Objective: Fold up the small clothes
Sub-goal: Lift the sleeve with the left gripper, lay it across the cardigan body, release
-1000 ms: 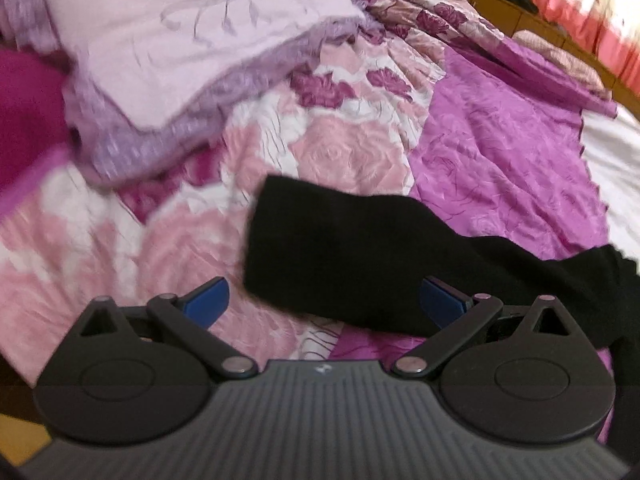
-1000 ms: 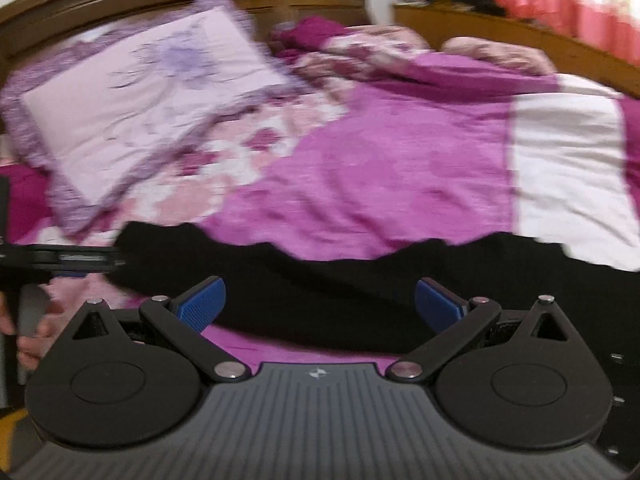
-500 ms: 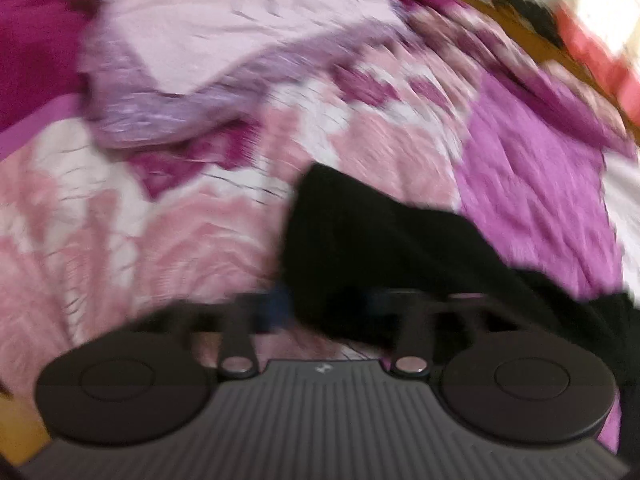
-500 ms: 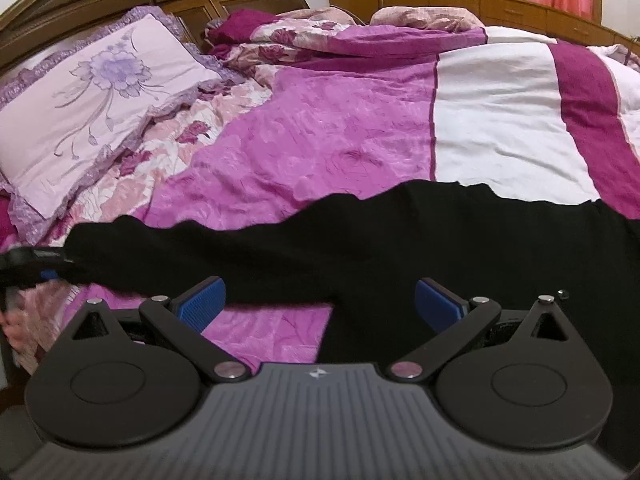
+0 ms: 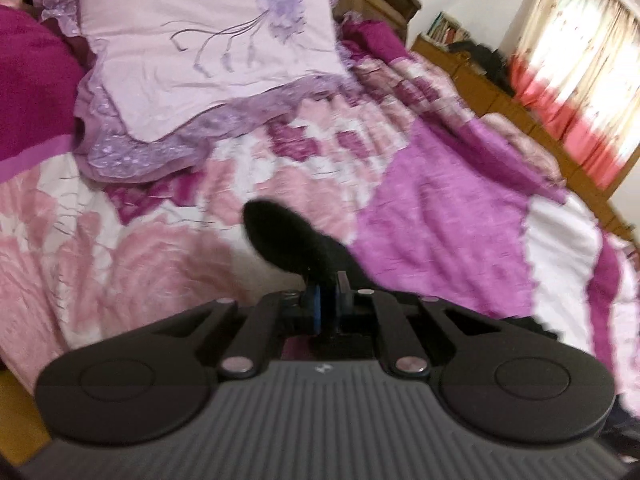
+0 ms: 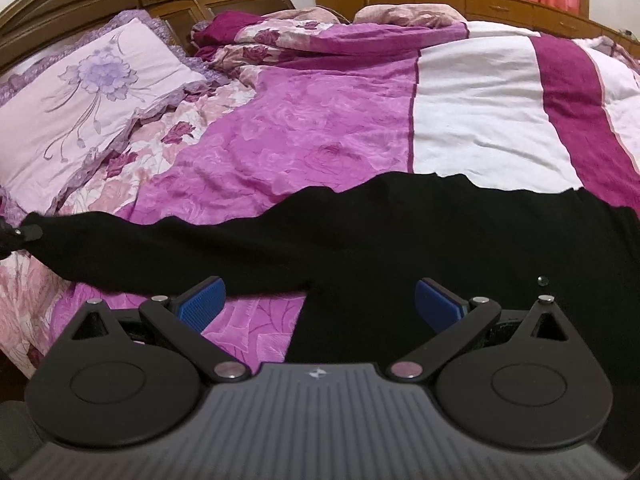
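Left gripper (image 5: 325,307) clamped on the sleeve end of the black garment (image 6: 400,248), near the bed's (image 6: 320,128) pillow-side edge; carry that sleeve flat across the body, keeping tension even. Right gripper (image 6: 320,304) hovers low over the garment's middle, jaws spread, holding nothing.

Each gripper fills the lower part of its frame with a dark grey ribbed body carrying a small pale logo at its top centre. The left gripper (image 5: 326,312) and the right gripper (image 6: 318,306) each have two round black discs at the sides, black link arms pinned with silvery round rivets, and blue ridged pads (image 6: 200,306) on the fingers.
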Demonstrator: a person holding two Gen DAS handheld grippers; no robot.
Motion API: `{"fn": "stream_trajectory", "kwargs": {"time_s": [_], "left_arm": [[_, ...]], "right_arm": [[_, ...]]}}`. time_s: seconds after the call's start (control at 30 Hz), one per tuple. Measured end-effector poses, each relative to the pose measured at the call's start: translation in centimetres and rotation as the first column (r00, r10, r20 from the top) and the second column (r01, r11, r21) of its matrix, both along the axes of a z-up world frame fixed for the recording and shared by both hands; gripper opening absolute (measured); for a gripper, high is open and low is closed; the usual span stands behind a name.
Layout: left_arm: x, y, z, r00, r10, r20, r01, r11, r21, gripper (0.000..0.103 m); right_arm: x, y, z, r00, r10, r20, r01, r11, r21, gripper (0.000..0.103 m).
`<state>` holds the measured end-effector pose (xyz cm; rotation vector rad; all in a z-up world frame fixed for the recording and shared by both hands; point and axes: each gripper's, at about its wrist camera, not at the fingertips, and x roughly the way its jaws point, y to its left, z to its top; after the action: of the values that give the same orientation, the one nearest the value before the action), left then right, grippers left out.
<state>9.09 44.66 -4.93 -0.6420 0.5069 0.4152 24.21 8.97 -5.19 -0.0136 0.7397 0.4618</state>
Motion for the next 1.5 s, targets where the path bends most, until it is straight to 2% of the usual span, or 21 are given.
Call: {"fn": "stream_trajectory", "kwargs": {"time_s": [0.1,0.27,0.4,0.47,0.77,0.83,1.0,1.2,1.33,1.5], "left_arm": [[0.0,-1.6,2.2,0.997,-0.034,0.075,0.036,0.999,-0.028,0.008],[1.4,-5.5,6.1,0.985,-0.122,0.126,0.113,0.991,0.074,0.008],[2.8,-8.7,8.3,0.965,-0.207,0.158,0.190,0.974,0.121,0.008],[3.5,-10.2,9.0,0.956,-0.245,0.162,0.222,0.964,0.145,0.008],[7.3,-15.6,10.4,0.931,-0.326,0.163,0.306,0.942,0.140,0.008],[8.1,-16.8,11.0,0.913,-0.359,0.195,0.337,0.932,0.135,0.008],[10.9,-20.5,12.7,0.884,-0.414,0.216,0.386,0.909,0.159,0.008],[14.2,-25.7,15.1,0.830,-0.505,0.237,0.464,0.861,0.207,0.008],[16.0,-28.9,15.8,0.785,-0.559,0.267,0.528,0.829,0.183,0.008],[17.4,-33.6,15.8,0.730,-0.626,0.275,0.591,0.780,0.205,0.008]], "right_arm": [[0.2,-0.9,0.6,1.000,-0.013,-0.006,0.013,0.999,0.030,0.103],[0.2,-2.8,1.6,0.999,-0.032,0.014,0.031,0.999,0.041,0.103],[0.5,-4.8,1.7,0.998,-0.056,0.000,0.056,0.996,0.062,0.103],[0.6,-5.9,1.7,0.998,-0.066,0.000,0.066,0.996,0.067,0.103],[1.4,-11.9,0.8,0.992,-0.121,-0.027,0.123,0.989,0.086,0.103],[1.7,-13.5,0.2,0.990,-0.136,-0.048,0.140,0.986,0.087,0.103],[2.7,-16.9,-0.7,0.985,-0.153,-0.075,0.159,0.984,0.076,0.103],[3.8,-21.3,-1.2,0.977,-0.194,-0.093,0.204,0.973,0.108,0.103],[4.0,-23.5,-2.2,0.967,-0.220,-0.129,0.237,0.962,0.138,0.103],[3.9,-26.4,-3.1,0.950,-0.271,-0.156,0.292,0.948,0.128,0.103]]}}
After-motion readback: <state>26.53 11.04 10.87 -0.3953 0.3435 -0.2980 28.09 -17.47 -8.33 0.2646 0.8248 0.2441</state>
